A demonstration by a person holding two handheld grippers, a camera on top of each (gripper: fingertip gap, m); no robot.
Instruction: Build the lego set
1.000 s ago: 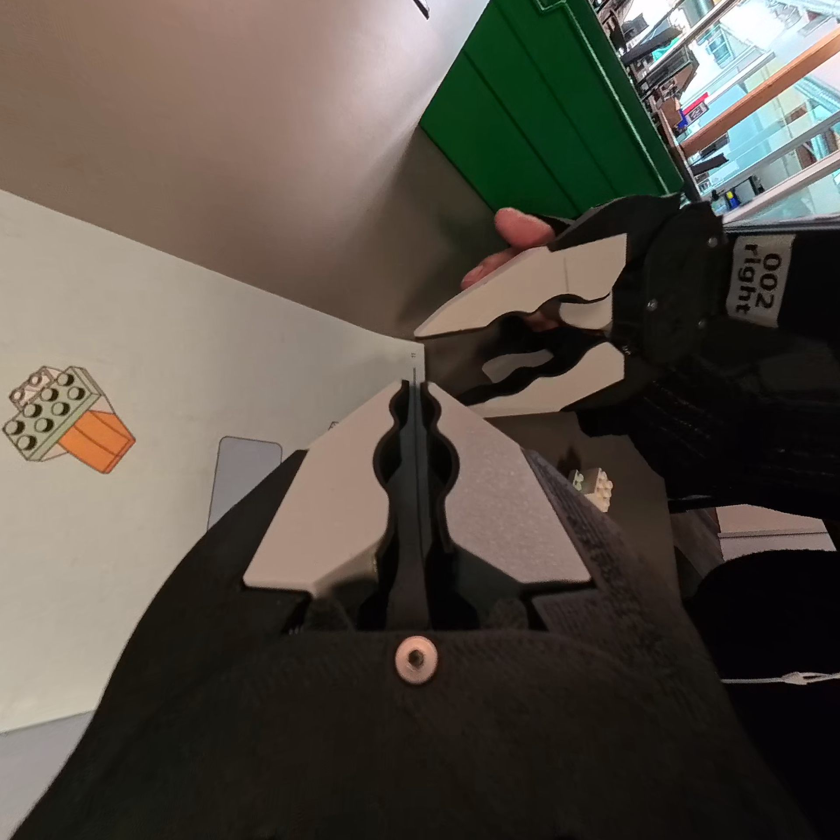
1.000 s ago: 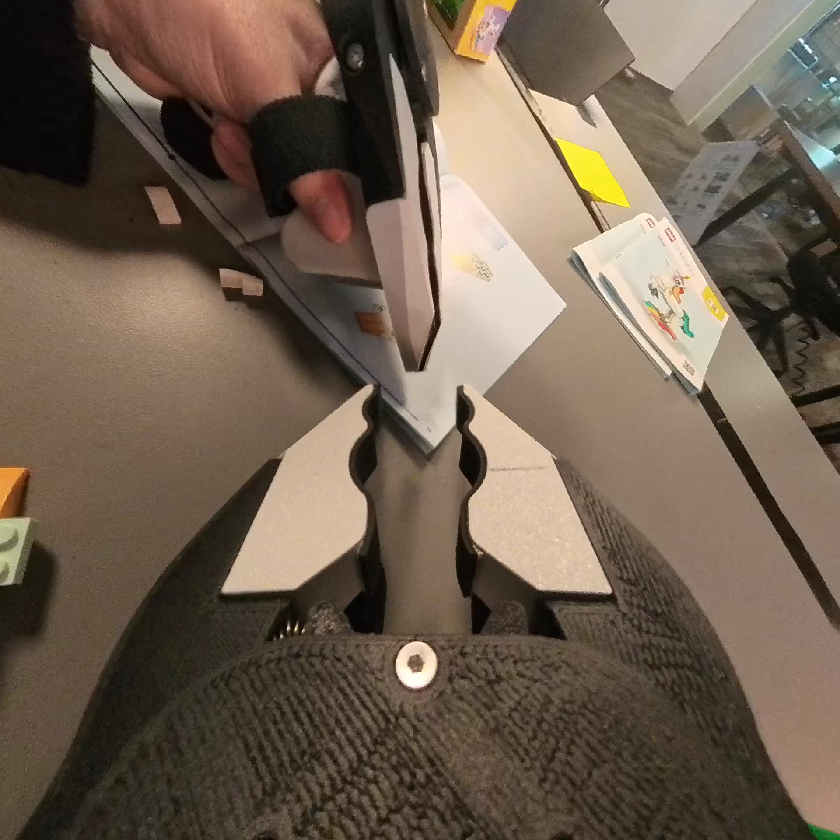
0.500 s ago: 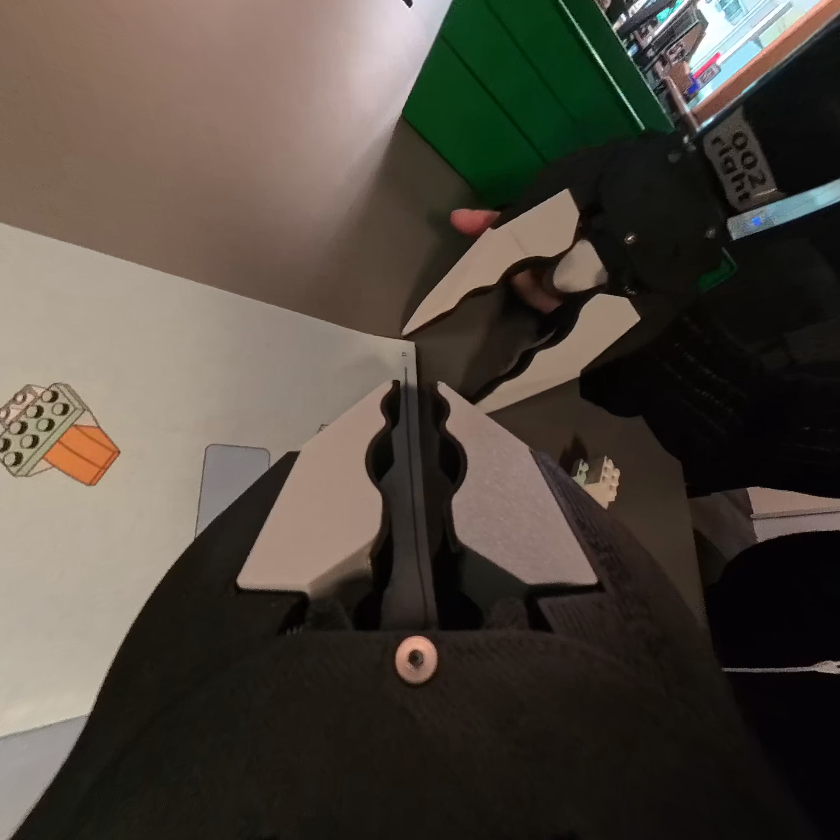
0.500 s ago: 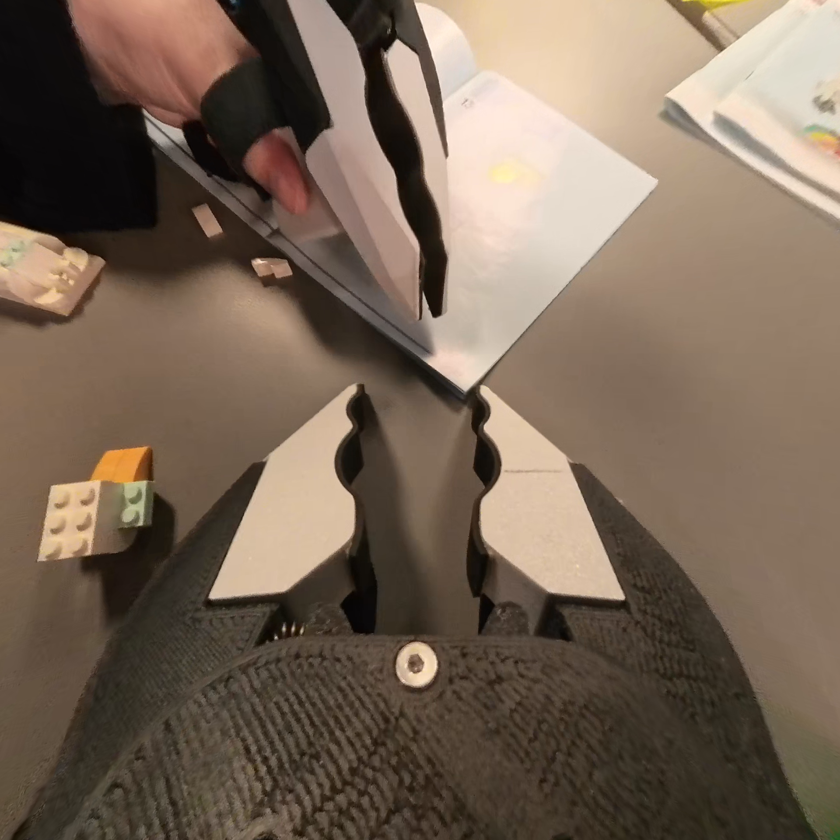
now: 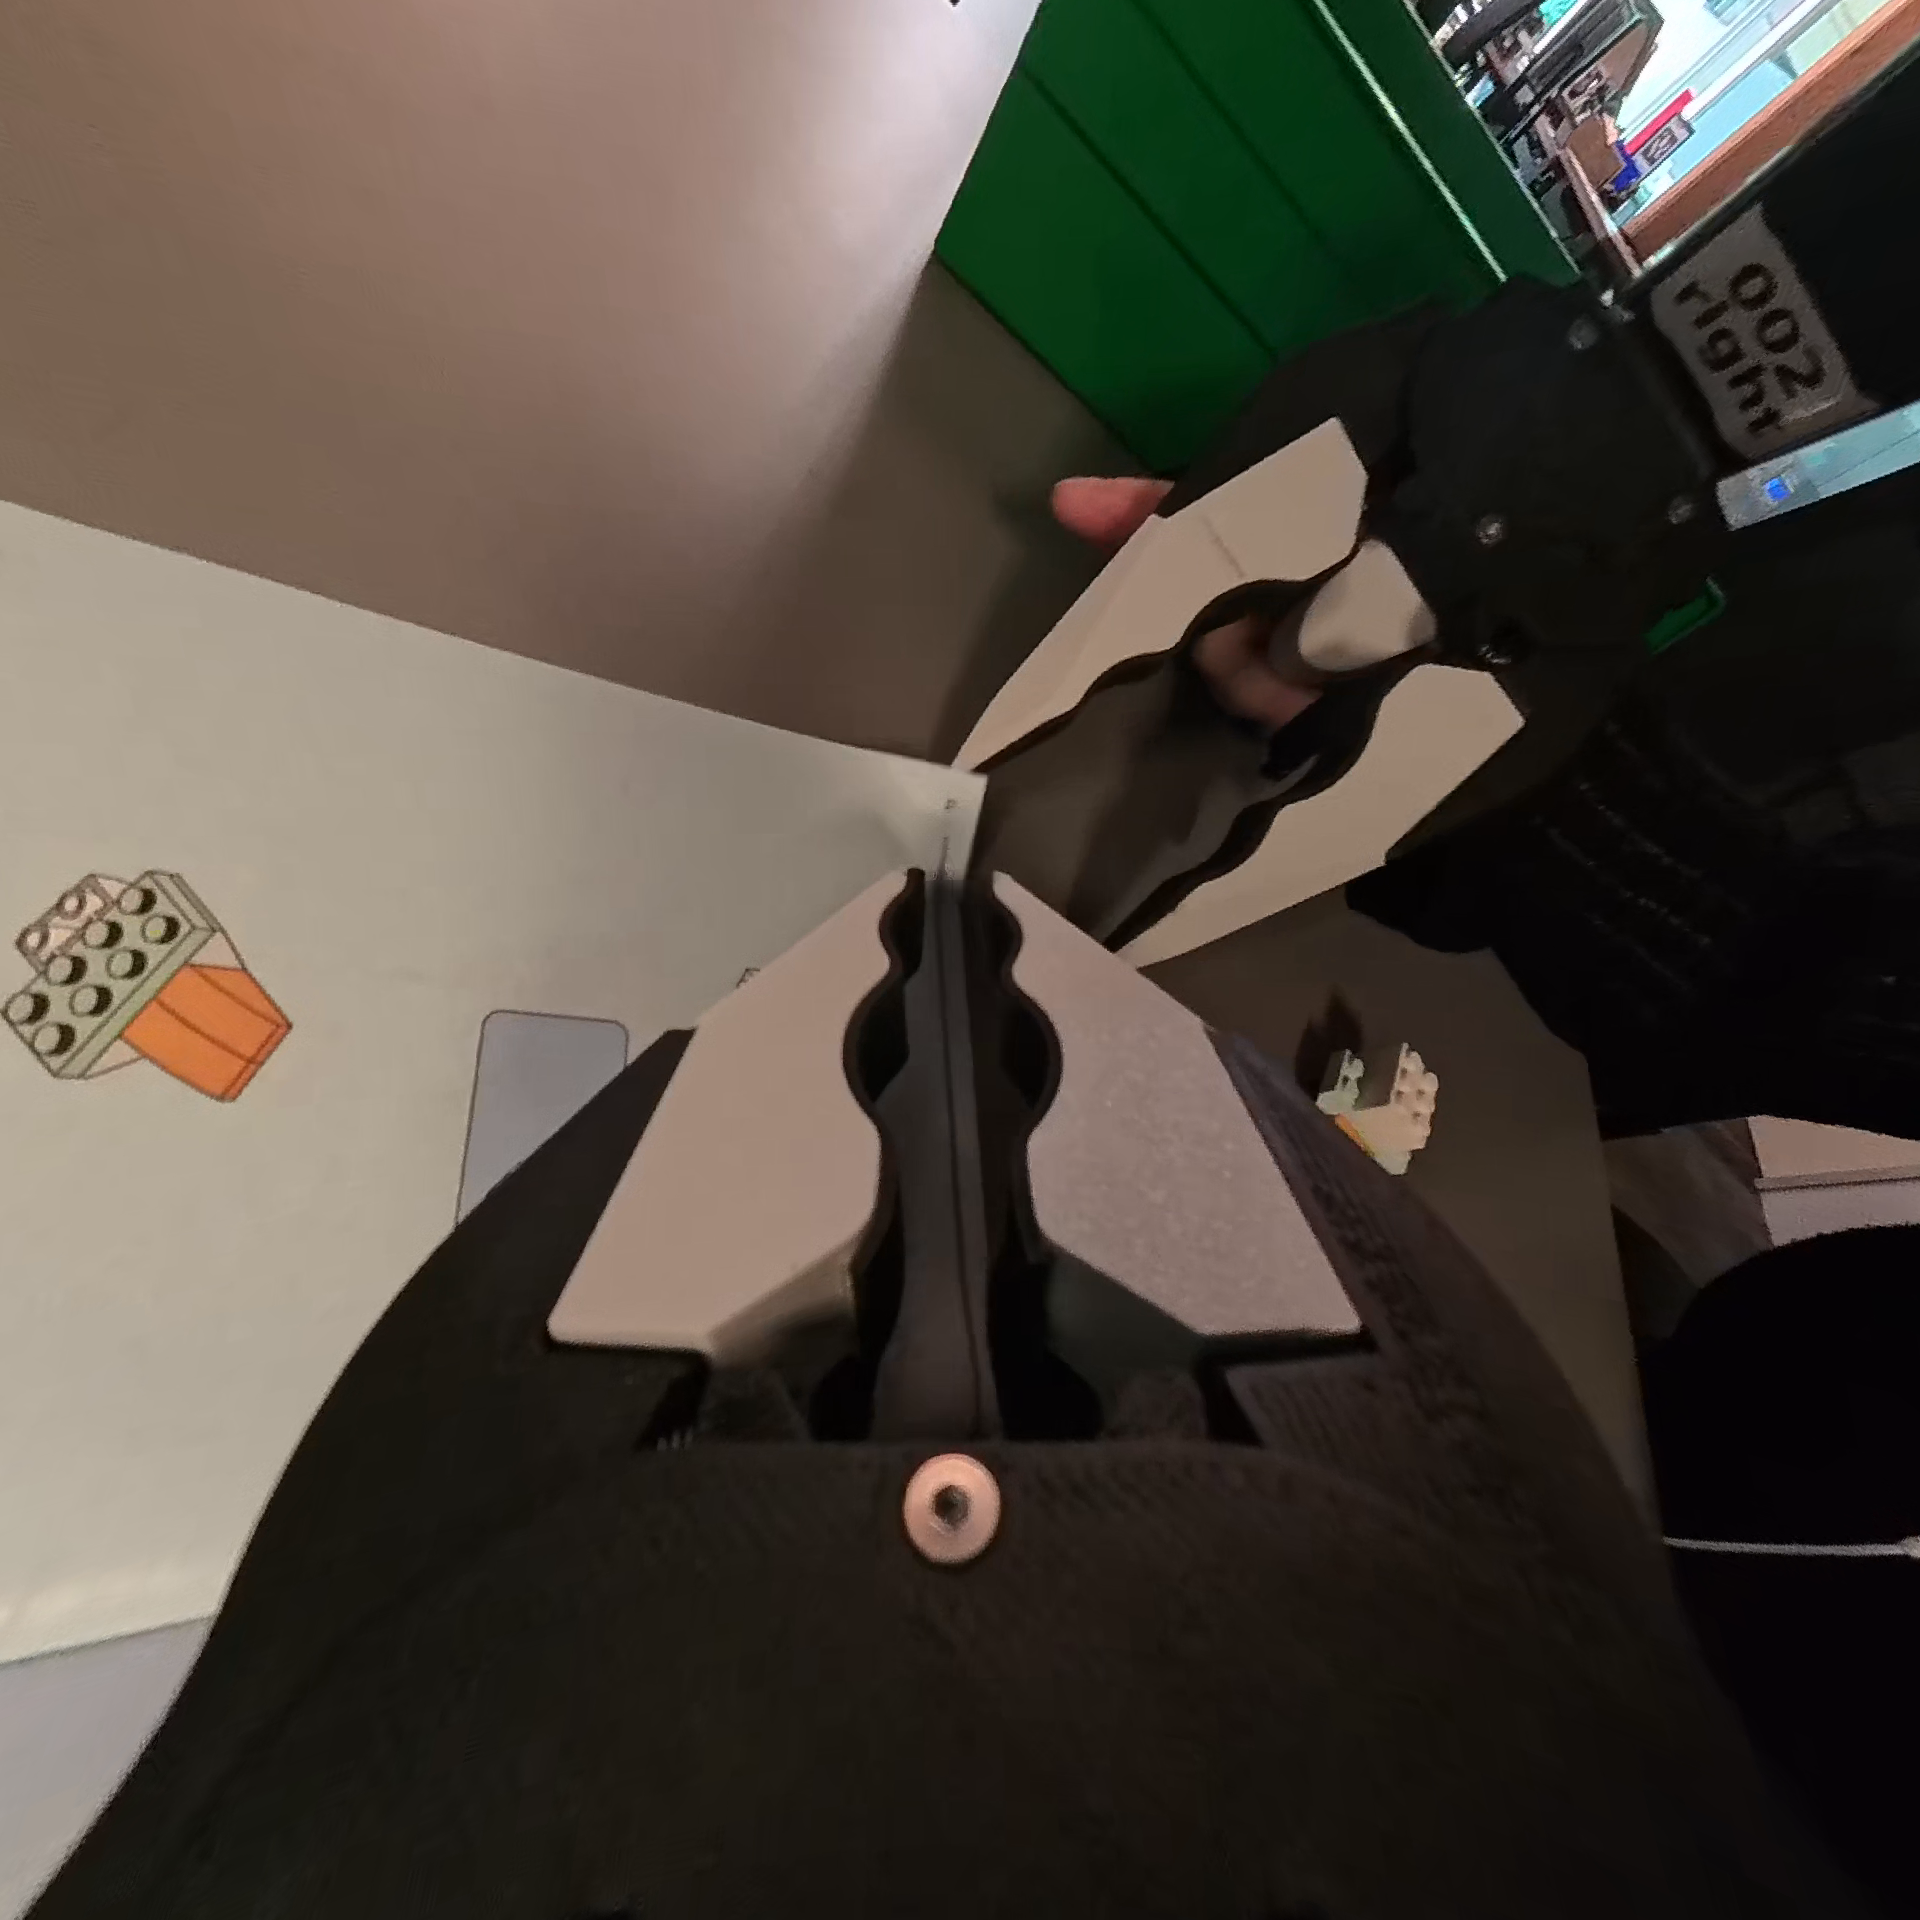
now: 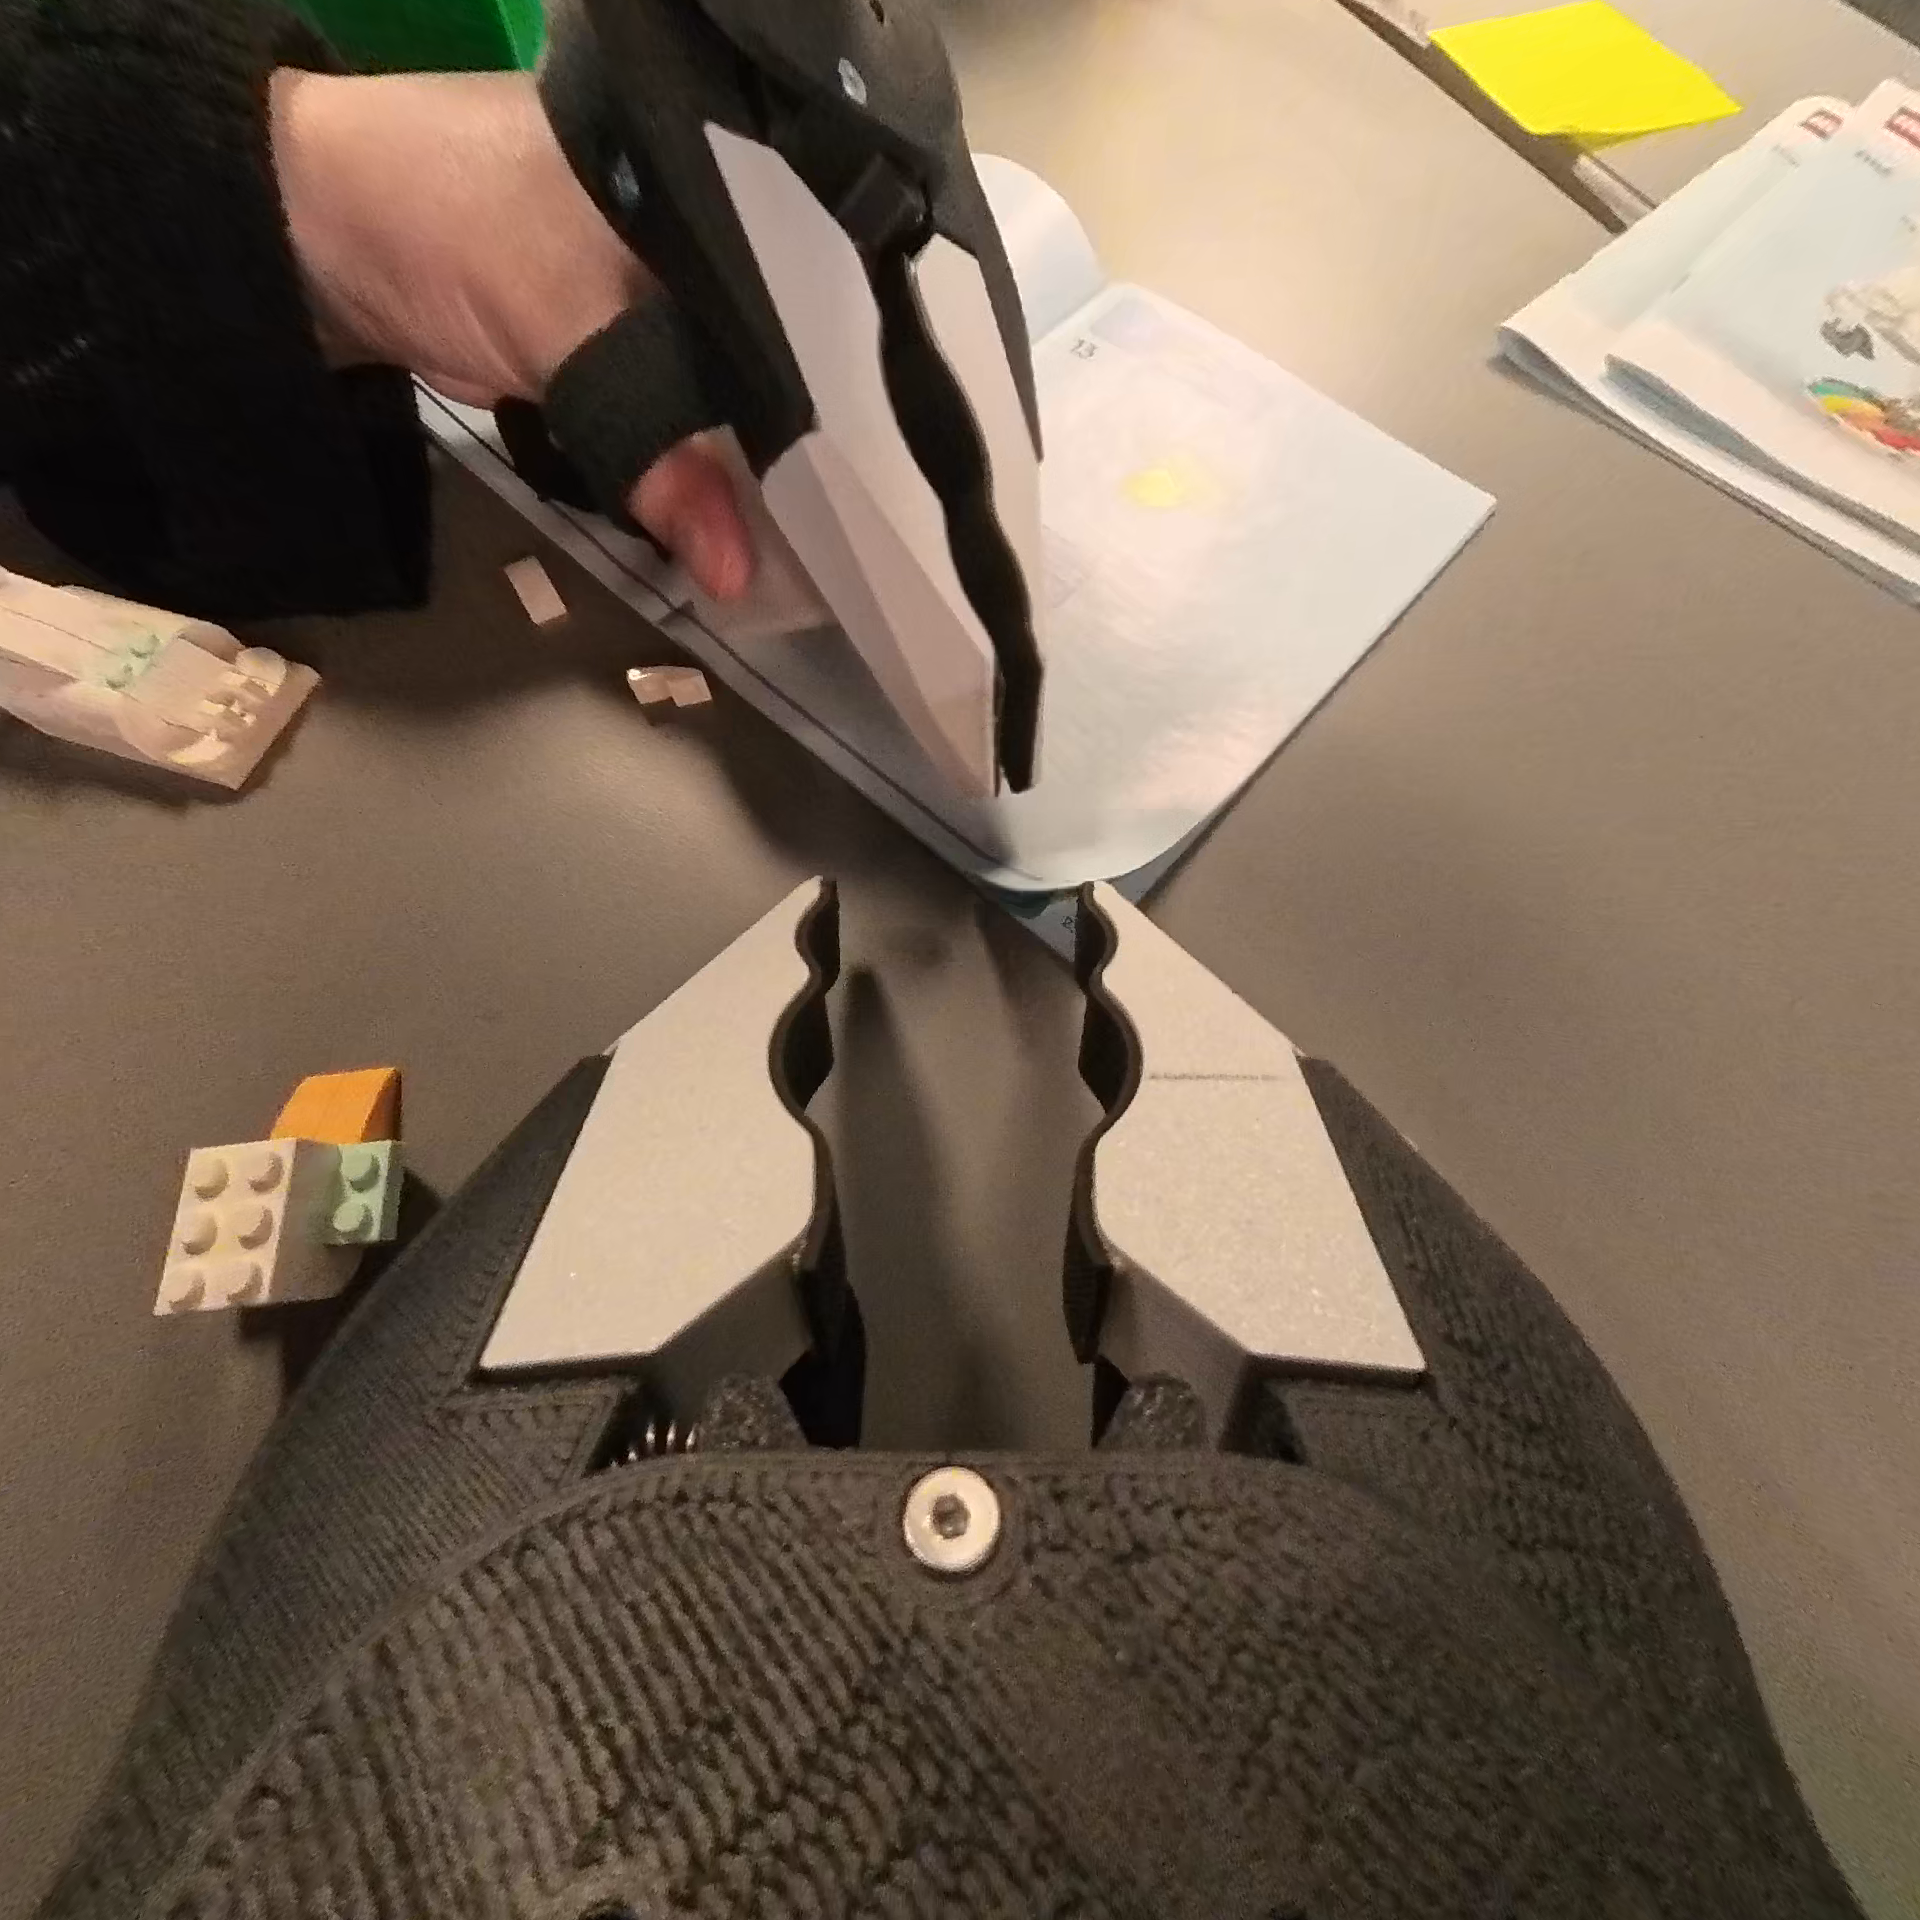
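The left gripper (image 5: pixel 948 883) is pressed together on the edge of a page (image 5: pixel 436 790) of the open instruction booklet (image 6: pixel 1247 582), lifting that page off the grey table (image 6: pixel 1558 935). The page carries a printed drawing of bricks and a small page number. The right gripper (image 6: pixel 956 914) is spread wide and holds nothing, its tips just short of the booklet's near corner. It bears a white label (image 5: pixel 1756 364) with printing. A small brick build (image 6: pixel 281 1205) in white, pale green and orange lies on the table, just left of the right gripper. More booklets (image 6: pixel 1745 332) and a yellow sheet (image 6: pixel 1579 68) lie farther off.
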